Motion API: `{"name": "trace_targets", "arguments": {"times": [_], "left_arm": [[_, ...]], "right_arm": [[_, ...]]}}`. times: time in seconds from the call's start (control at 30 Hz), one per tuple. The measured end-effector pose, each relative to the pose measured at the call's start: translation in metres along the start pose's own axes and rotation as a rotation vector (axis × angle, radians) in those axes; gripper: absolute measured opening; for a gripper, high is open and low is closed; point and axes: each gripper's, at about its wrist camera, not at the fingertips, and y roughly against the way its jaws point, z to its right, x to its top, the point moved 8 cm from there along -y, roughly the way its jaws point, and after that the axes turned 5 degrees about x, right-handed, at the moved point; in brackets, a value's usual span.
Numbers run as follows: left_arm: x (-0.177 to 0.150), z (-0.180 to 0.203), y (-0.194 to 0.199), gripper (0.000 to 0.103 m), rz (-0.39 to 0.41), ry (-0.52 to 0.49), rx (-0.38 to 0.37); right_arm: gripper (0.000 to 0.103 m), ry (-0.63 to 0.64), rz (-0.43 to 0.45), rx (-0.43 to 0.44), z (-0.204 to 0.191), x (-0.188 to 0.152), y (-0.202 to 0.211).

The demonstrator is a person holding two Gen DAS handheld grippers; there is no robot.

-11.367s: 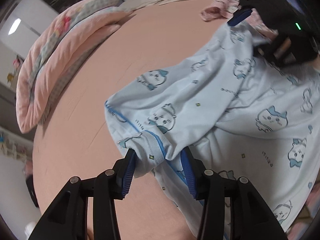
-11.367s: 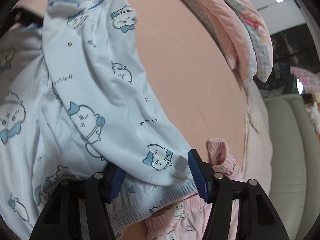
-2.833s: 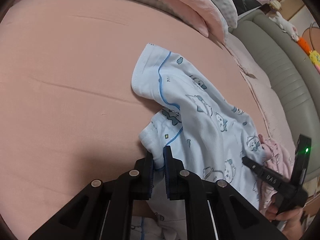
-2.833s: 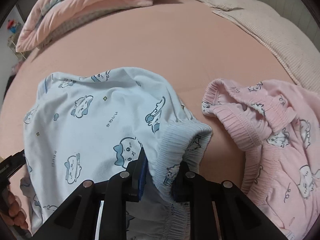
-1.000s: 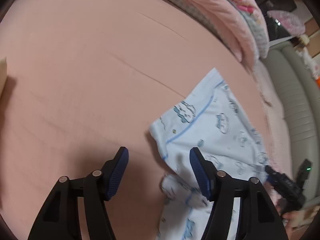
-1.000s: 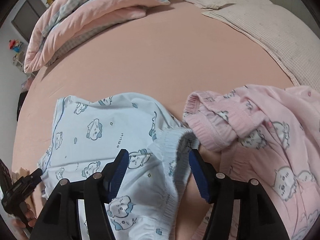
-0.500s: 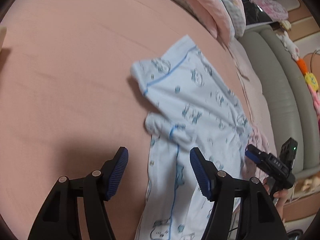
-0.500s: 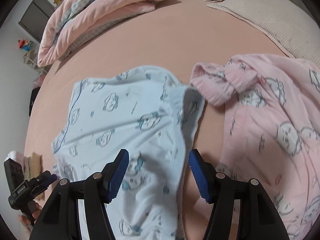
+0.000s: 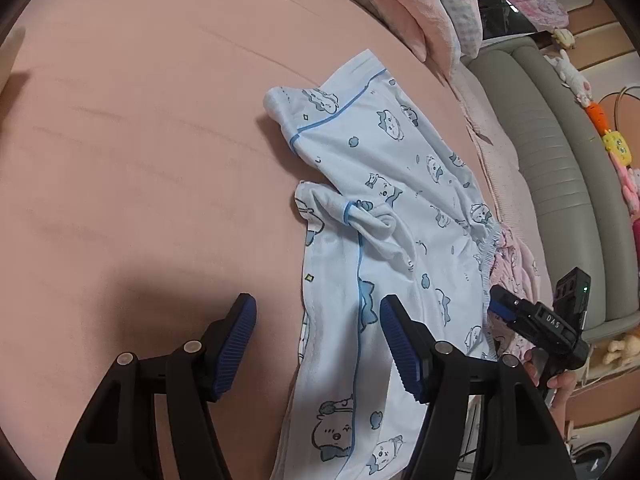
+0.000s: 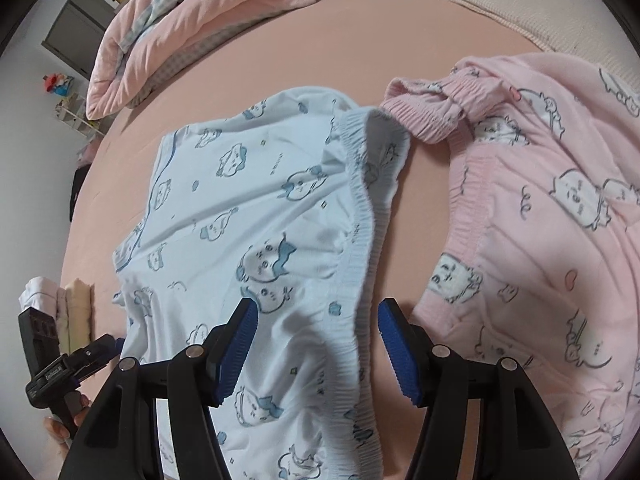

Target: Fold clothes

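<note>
Light blue pyjama trousers with cartoon prints lie spread on the pink bed sheet, one leg end bunched near the middle. My left gripper hovers open over their hem edge, and the cloth lies below the jaws, not pinched. In the right wrist view the same trousers show their elastic waistband. There my right gripper is open above that waistband, with no cloth gripped. Each gripper also appears in the other's view: the right gripper and the left gripper, each held by a hand.
Pink pyjama trousers lie crumpled just right of the blue waistband. A rolled pink quilt lines the far side of the bed. A small stack of folded clothes sits at the left. A grey-green padded headboard with plush toys borders the bed.
Both open grippers have slid across the bed. The blue trousers now reach under the left jaws, and the waistband now lies under the right jaws. The garment has not visibly moved.
</note>
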Motion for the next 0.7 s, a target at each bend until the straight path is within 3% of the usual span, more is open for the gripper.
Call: {"name": "trace_targets", "arguments": {"times": [0.43,0.7], "left_arm": [[0.015,-0.001,-0.010,0.076,0.039,0.142,-0.200],[0.018,0.014,-0.016,0.077,0.047,0.045,-0.178]], "right_arm": [[0.065,0.004,-0.018,0.020,0.003,-0.010,-0.013],[0.070,0.002,0.005,0.033,-0.005,-0.001,-0.022]]}}
